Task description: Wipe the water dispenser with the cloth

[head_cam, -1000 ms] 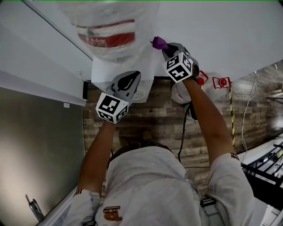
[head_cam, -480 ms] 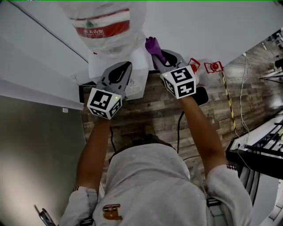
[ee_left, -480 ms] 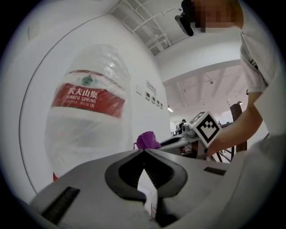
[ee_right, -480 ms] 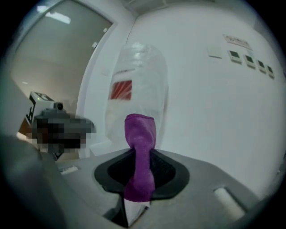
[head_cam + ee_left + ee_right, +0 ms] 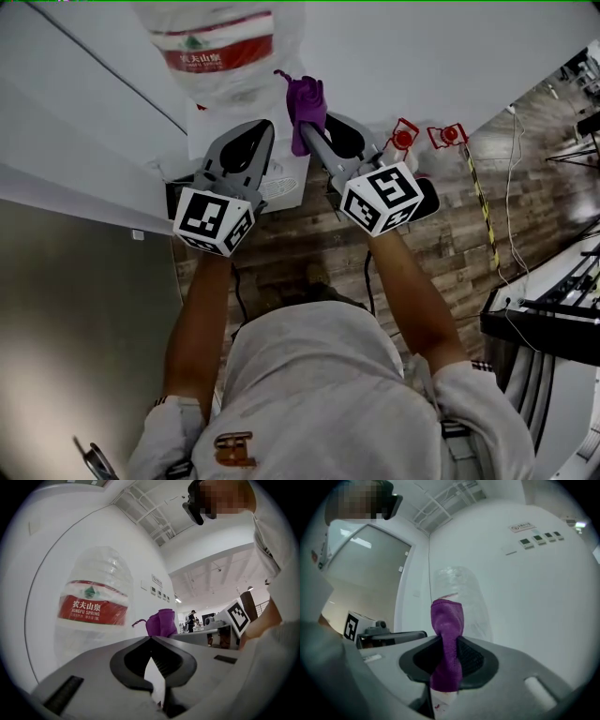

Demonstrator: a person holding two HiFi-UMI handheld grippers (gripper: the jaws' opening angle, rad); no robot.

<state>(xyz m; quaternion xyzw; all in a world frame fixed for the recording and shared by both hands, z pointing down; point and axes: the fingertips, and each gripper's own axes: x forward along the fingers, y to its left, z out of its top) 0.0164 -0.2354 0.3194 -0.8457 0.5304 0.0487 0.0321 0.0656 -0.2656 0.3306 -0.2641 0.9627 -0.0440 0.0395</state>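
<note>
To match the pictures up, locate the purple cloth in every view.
Head view: purple cloth top centre, in the right gripper's jaws.
Left gripper view: centre, beyond the jaws.
Right gripper view: centre, clamped between the jaws.
Shared landmark: the water bottle.

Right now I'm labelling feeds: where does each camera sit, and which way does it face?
Head view: on the person's head, steeply down at the bottle; forearms, torso show.
Left gripper view: on the left hand-held gripper, along shut jaws toward the bottle; torso at right.
Right gripper view: on the right hand-held gripper, along jaws shut on the purple cloth; torso at left.
Shared: bottle and purple cloth.
</note>
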